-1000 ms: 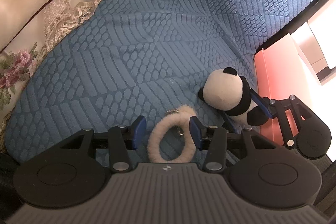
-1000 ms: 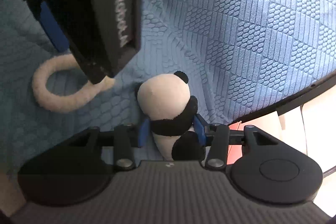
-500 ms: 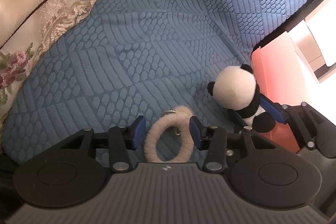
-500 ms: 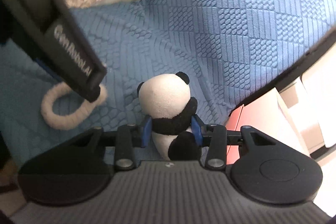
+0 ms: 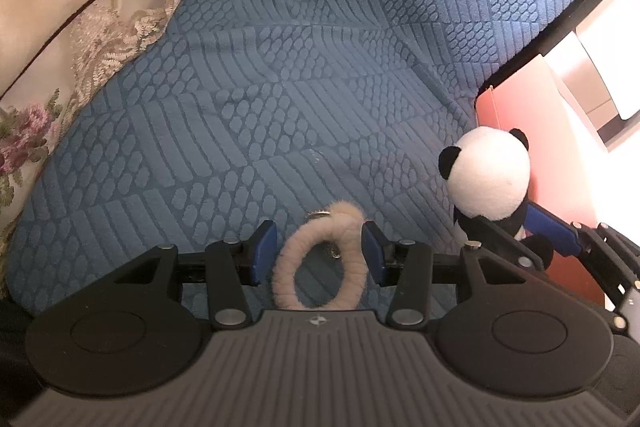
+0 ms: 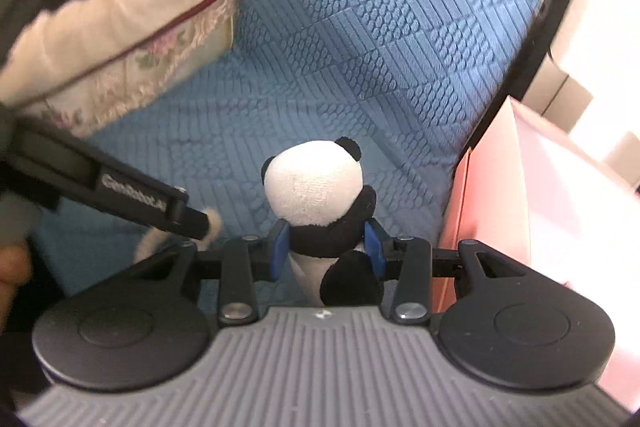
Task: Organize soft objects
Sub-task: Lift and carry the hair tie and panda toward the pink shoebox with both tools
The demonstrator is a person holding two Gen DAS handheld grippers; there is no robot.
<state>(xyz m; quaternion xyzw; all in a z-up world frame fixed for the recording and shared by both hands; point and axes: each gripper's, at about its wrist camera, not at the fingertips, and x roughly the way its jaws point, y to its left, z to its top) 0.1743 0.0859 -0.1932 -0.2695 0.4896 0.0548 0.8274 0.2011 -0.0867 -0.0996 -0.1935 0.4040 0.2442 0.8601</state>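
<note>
Altogether two soft toys show: one small black-and-white plush panda point(image 6: 320, 199) and one loop of pale beige fur with a small metal ring point(image 5: 320, 259), both over one blue quilted bedspread point(image 5: 304, 75). One cream floral pillow point(image 5: 72, 7) lies at ten o'clock in the left wrist view, and one pink box point(image 6: 500, 195) stands at three o'clock in the right wrist view, just beside the bed's dark edge.

The right gripper point(image 6: 326, 247) has its blue pads clamped on the panda's black middle, the white head rising above the fingers. The left gripper point(image 5: 320, 253) straddles the fur loop with its fingers apart; the right pad seems to brush the fur, while a gap shows on the left, so the loop is not squeezed.

Compared with a second ago, the panda in the left wrist view has gone from about four o'clock near the loop up to three o'clock, against the pink box. In the right wrist view the bedspread pattern and pillow have swung round. The loop and left gripper sit as before.
</note>
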